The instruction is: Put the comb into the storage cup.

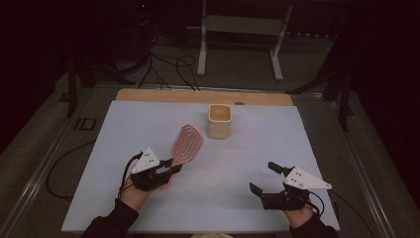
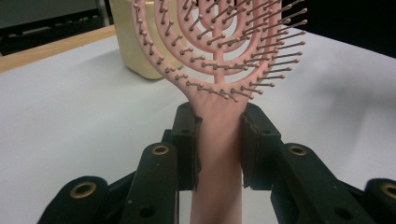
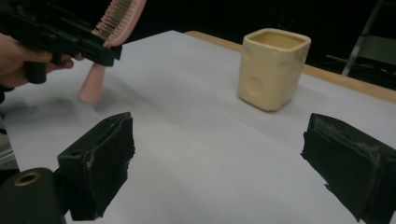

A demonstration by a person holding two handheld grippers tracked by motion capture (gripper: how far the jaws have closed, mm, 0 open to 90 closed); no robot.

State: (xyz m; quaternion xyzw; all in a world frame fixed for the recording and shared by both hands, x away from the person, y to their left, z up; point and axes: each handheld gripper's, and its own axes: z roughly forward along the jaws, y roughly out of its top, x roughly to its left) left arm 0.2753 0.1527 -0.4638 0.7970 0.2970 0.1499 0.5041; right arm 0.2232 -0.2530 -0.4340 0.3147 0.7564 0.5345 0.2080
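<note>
While my left gripper [image 1: 171, 167] pinches the brush [image 1: 185, 145] by its handle, both pads pressed on the neck just below the head as the left gripper view shows [image 2: 219, 140], the brush's long axis runs up and away from that hand, head pointing toward the cup [image 1: 219, 121]. I read the handle's free end as low, near the sheet [image 1: 129, 129]; touching or not, I cannot tell. The cup lies beyond and slightly right of the brush head, close to it but apart, upright with its mouth open. My judgement: the coming move turns on that line, head-first or handle-first into the cup, and the left hand is plainly the nearer one. Further right, my right gripper [image 1: 262, 178] hangs over bare sheet with jaws spread wide and nothing between them [image 3: 215, 172], well apart from the cup. Count: one brush, one cup, two grippers.
</note>
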